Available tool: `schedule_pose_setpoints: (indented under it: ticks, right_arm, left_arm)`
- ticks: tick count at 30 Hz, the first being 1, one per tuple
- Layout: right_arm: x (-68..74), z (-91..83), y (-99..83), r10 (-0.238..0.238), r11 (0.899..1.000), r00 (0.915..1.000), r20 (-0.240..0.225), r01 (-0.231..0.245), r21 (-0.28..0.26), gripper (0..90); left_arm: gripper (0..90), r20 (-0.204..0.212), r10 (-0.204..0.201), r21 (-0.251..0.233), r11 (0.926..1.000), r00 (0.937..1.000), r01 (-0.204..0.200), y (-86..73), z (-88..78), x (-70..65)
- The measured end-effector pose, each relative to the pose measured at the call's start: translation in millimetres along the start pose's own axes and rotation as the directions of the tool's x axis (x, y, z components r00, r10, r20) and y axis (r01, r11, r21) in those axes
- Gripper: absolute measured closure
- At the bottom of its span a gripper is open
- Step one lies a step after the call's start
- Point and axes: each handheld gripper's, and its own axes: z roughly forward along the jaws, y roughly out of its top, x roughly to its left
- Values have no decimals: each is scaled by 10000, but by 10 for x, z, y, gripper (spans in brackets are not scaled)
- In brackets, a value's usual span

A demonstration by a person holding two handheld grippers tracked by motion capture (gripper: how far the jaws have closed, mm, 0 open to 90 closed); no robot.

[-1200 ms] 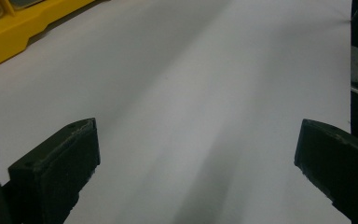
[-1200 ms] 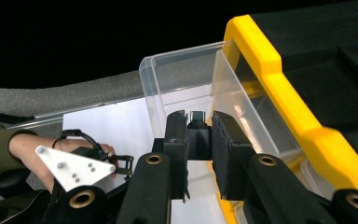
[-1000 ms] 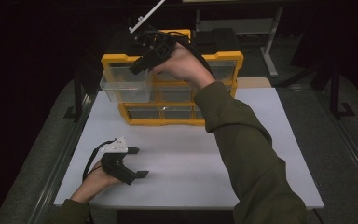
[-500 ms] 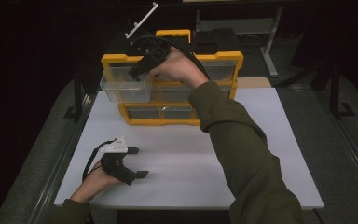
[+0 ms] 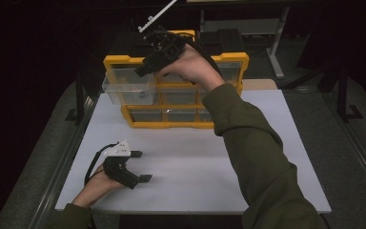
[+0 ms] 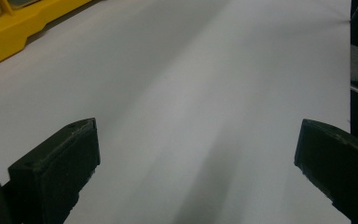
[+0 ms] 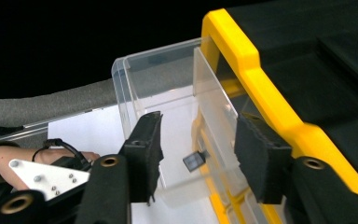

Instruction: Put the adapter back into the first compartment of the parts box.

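A: From the high view, where are your grippers?

B: Your right gripper (image 5: 143,71) hangs over the clear drawer (image 5: 128,88), which is pulled out of the top left corner of the yellow organizer (image 5: 171,121) at the tabletop's (image 5: 195,167) far edge. Your left gripper (image 5: 140,167) rests near the near left corner.

A: The left gripper view?

B: Your jaws are spread wide over bare white tabletop (image 6: 205,84), grasping nothing.

A: And the right gripper view?

B: Your jaws have just been opening. They're released above the drawer (image 7: 168,112), and a small dark piece (image 7: 195,161) lies on its floor between them, untouched.
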Motion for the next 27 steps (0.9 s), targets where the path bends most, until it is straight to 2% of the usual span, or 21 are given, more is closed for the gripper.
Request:
schedule_pose_setpoints:
  ticks: [3,11,17,26,27]
  right_arm:
    - [-20,-96,-78,82,9999,9999,110,-81,-97,430]
    - [-50,-228,-283,164,9997,9997,184,-160,-188,373]
    - [-89,-306,-531,286,9995,9989,367,-279,-171,343]
    - [-44,-373,-933,382,9992,9982,473,-375,-152,281]
    - [-44,-373,-933,382,9992,9982,473,-375,-152,281]
  left_arm:
    - [0,-10,-7,10,10000,10000,7,1,2,-2]
    - [0,-39,-94,6,10000,9999,94,5,9,3]
    - [0,-92,-97,45,9999,9999,97,12,22,-2]
    - [0,-106,-72,54,10000,9999,72,12,22,-16]
    - [0,-99,-69,60,10000,9999,70,10,19,-17]
